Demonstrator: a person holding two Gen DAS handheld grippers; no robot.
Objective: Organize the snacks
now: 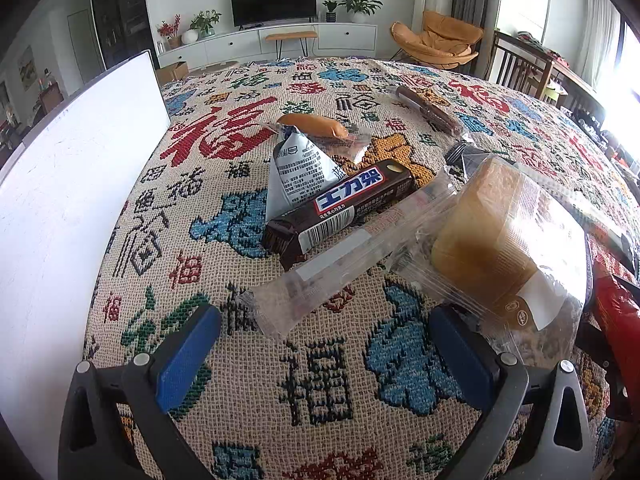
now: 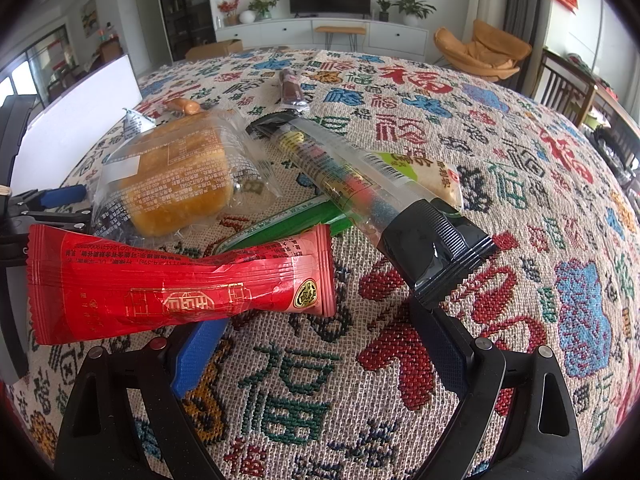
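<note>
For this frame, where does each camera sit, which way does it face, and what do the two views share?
Left wrist: on the left gripper, low over the patterned tablecloth, facing the chocolate bar and TV; its open blue-padded fingers show.
Right wrist: on the right gripper, facing the red packet and TV; open fingers show.
Shared: wrapped cake, white board.

Wrapped snacks lying jumbled, dark chocolate bar (image 1: pixel 340 208), clear-wrapped cake (image 2: pixel 180 176), crumpled red packet (image 2: pixel 176 284)
</note>
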